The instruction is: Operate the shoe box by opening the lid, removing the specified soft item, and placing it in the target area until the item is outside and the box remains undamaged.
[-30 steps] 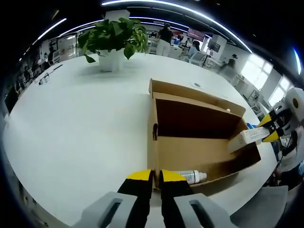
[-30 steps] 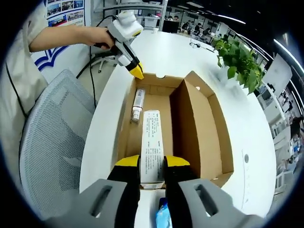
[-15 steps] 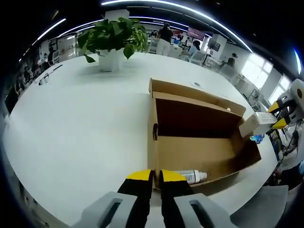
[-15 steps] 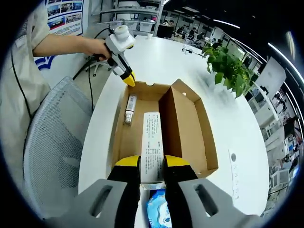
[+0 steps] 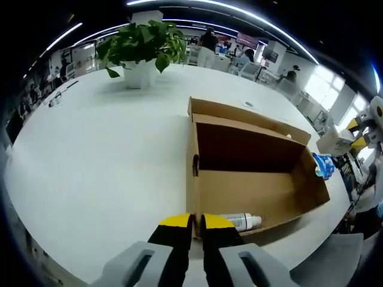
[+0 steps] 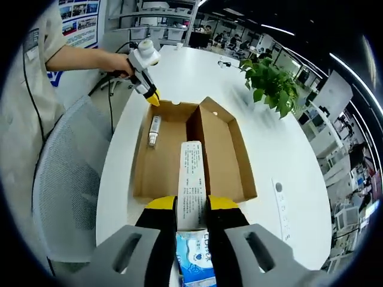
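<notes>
Shoe box (image 5: 251,173) on white table (image 5: 102,149); office behind.

Matt brown cardboard shoe box (image 5: 251,191)

Open shoe box (image 6: 191,152) lies on table (image 6: 287,149) ahead of right fingers (image 6: 161,206). Bottle (image 6: 154,130) inside box, just beyond left fingers (image 5: 175,222). Potted plant (image 5: 143,51) stands well beyond the box.
</notes>
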